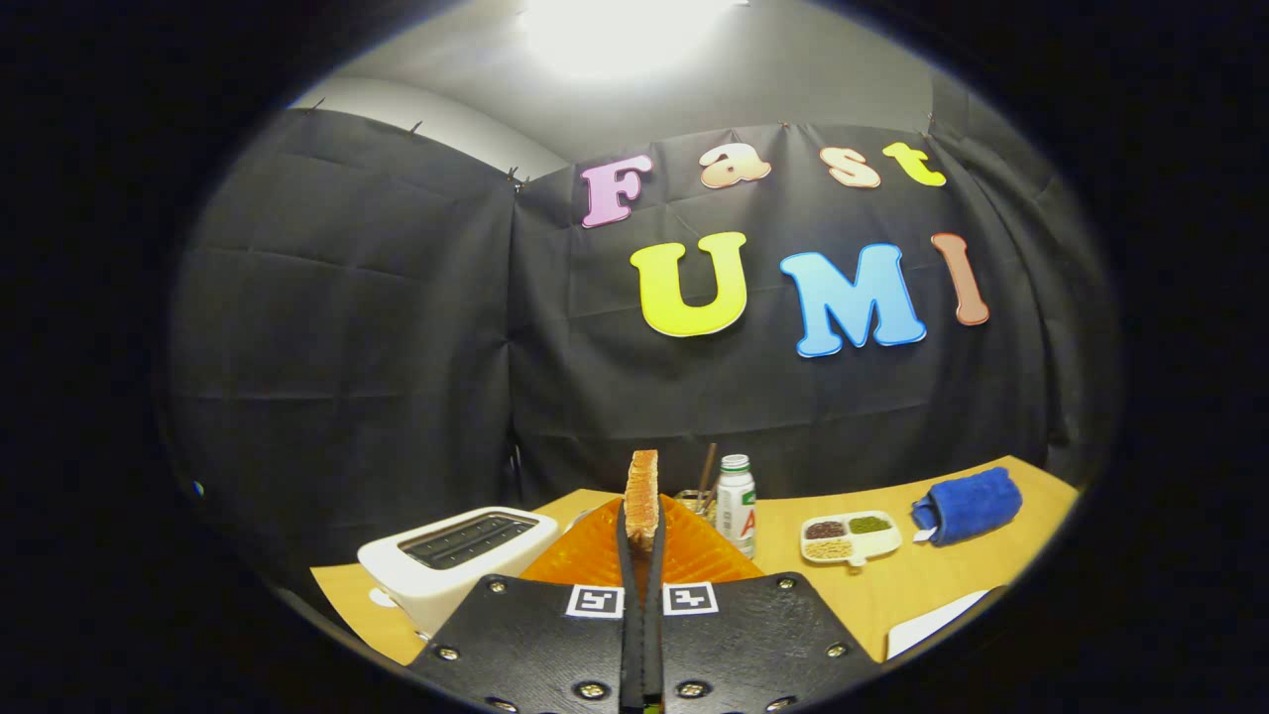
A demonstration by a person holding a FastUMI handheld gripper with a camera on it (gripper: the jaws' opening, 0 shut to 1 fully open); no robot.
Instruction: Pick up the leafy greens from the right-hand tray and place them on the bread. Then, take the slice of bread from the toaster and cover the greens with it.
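A toasted slice of bread (642, 496) stands upright, edge-on, pinched between my two fingers; my gripper (641, 540) is shut on it and holds it lifted above the table. The white toaster (458, 560) sits just left of the fingers, its slots showing dark and without bread. An orange tray or mat (694, 555) lies right behind the fingers, mostly hidden by the gripper body. The leafy greens and the bottom slice are hidden from this angle.
On the wooden table (942, 580) beyond the fingers stand a white bottle with a green cap (736, 504), a jar with sticks (699, 496), a small divided dish of seeds (851, 537) and a rolled blue towel (968, 506). A white sheet edge (932, 623) lies near right.
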